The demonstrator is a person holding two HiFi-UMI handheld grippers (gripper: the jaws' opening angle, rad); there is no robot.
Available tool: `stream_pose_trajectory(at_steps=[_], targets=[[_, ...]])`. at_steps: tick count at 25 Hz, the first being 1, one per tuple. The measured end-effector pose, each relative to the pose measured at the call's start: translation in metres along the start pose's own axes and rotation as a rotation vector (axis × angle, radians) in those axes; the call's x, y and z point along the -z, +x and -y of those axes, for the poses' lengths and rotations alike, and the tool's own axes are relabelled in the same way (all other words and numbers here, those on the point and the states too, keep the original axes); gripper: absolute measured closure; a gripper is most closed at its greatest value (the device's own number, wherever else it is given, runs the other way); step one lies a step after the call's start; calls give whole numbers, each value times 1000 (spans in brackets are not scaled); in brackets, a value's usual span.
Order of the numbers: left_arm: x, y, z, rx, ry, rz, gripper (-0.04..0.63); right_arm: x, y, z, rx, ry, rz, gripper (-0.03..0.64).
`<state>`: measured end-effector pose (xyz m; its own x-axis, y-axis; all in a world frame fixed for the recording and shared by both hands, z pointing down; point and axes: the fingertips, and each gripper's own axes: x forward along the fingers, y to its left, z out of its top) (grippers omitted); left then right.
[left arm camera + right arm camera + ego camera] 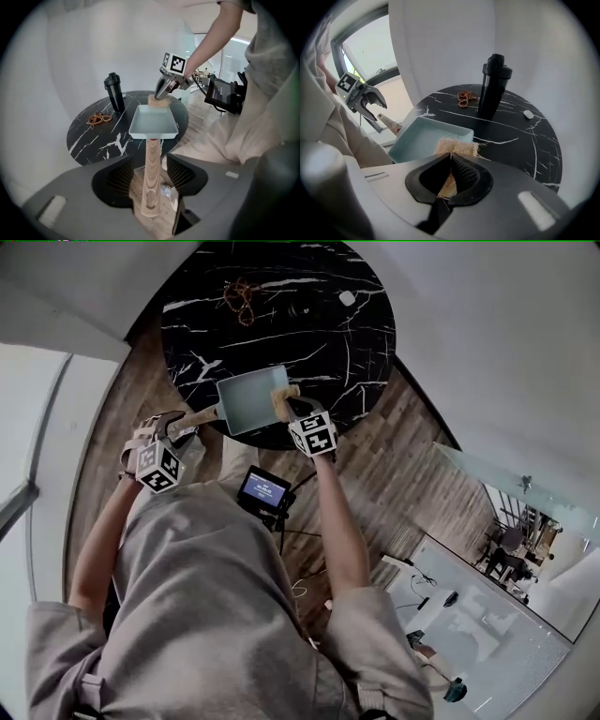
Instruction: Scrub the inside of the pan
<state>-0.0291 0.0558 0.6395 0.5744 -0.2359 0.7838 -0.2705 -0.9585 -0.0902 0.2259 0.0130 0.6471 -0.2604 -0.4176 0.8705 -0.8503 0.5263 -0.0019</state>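
Wooden handle (152, 140) — your left claw (150, 165) stands wide around it.
Your right claw (451, 158) pinches the scrubber (457, 146) by the pan (251, 399) edge.

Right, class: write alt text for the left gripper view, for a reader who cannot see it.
The left gripper, jaws open, straddles without pressing the wooden handle of a pale blue square pan on a round black marble table. At the pan's far rim the right gripper holds a fibrous scrubber; a black bottle stands nearby.

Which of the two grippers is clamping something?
The right gripper, shut on the fibrous scrubber; the left gripper stands open, the pan handle between its jaws with gaps either side.
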Motion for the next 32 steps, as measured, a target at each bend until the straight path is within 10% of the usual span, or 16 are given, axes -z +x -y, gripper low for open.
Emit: stream_pose_trajectory(at_steps=[5,14,32], targets=[[16,23,3,57,58,-95,367,16,33,-20,-135,-91,-141,594],[26,45,8,63,24,-143,389,35,48,-24,-112,-198,-261,594],[32,49,5,23,43,-222,462,49,52,-26,-152,-88,-377,594]])
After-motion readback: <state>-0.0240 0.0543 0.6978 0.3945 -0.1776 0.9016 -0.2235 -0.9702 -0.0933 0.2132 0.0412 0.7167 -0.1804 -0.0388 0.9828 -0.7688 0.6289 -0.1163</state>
